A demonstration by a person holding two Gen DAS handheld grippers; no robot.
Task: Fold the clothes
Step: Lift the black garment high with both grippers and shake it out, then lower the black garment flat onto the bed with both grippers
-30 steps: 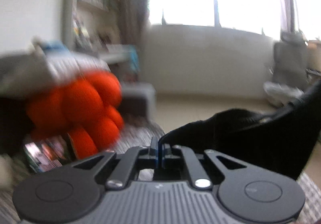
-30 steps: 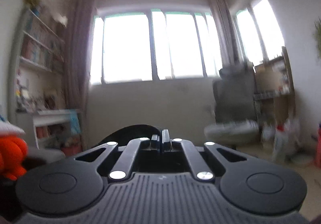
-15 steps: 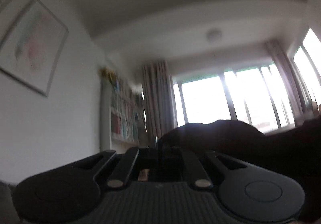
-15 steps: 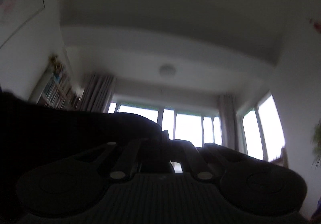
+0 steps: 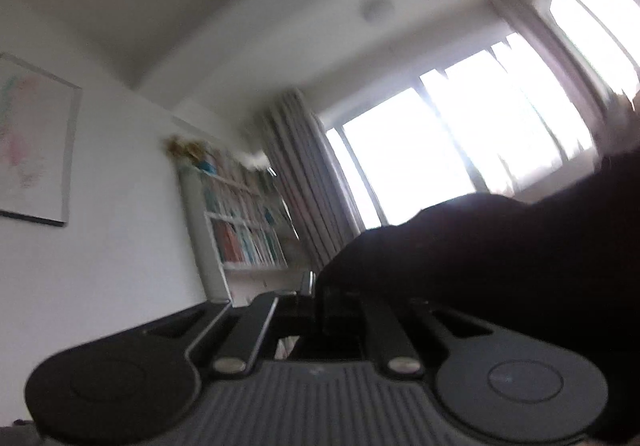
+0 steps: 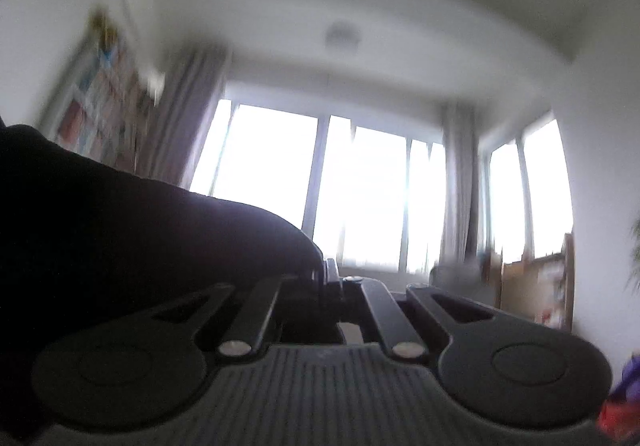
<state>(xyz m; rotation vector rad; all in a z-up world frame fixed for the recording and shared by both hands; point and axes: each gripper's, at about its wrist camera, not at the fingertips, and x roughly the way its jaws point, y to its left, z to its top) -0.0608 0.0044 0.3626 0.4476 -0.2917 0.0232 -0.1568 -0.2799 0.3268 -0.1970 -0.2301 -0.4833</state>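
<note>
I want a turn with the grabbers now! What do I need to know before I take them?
Left gripper: shut on the black garment, which stretches off to its right.
Right gripper: shut on the same garment, which stretches off to its left.
Both point up toward the ceiling and windows, so the garment hangs between them in the air. No table or bed shows in either view.
Done: the garment is picked up by two spots.
Left: no fold shows yet. Probably lay it flat, then fold it. Hold both grips tight or it will drop.
</note>
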